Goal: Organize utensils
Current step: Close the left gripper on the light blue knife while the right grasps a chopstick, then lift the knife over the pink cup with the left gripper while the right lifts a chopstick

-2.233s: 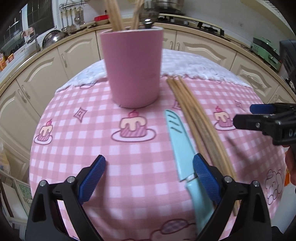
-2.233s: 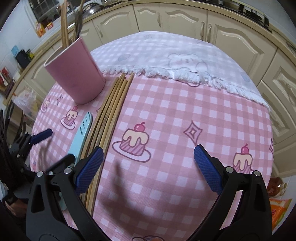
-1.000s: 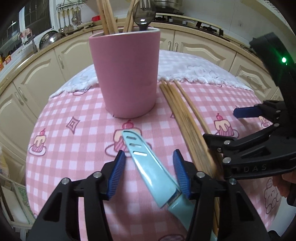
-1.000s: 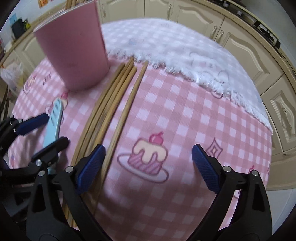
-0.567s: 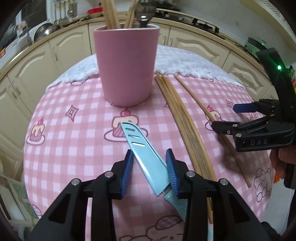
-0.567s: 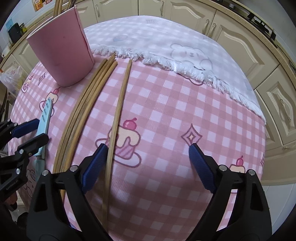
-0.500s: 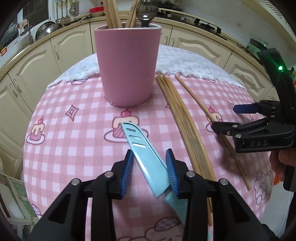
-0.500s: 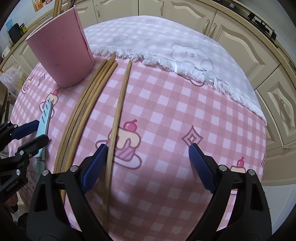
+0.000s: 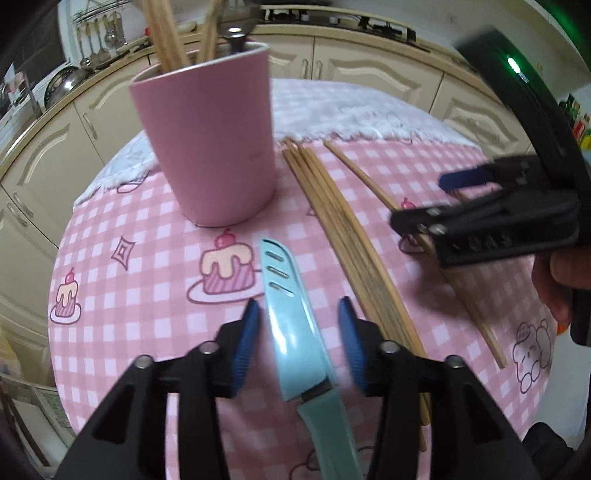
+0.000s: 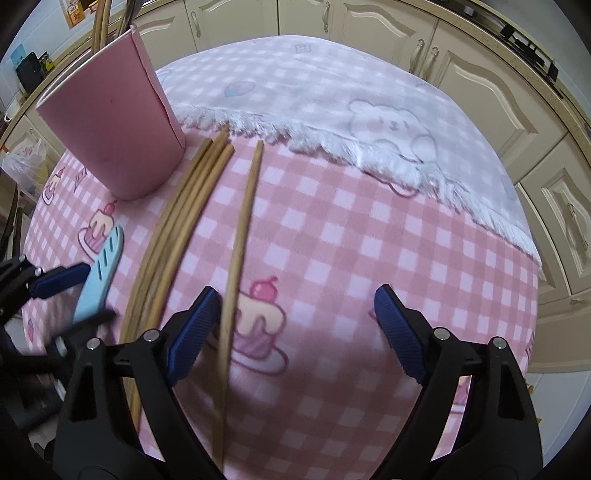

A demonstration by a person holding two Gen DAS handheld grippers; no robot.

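Pink checked cloth (image 10: pixel 369 229) with cake pictures. Pink cup (image 9: pixel 207 144) standing up, sticks inside. Just right of cup, 4 sticks (image 9: pixel 343 236) lying together, 1 stick (image 10: pixel 240 236) apart. Blue knife (image 9: pixel 295 325) lying flat between left gripper (image 9: pixel 297 328) pads, not squeezed. Right gripper (image 10: pixel 295 325) wide, holding nothing, left pad beside the lone stick

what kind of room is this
Most likely a home kitchen: cream cabinets line the walls, ladles hang on a rack, and a stove sits on the counter behind the pink-checked table.
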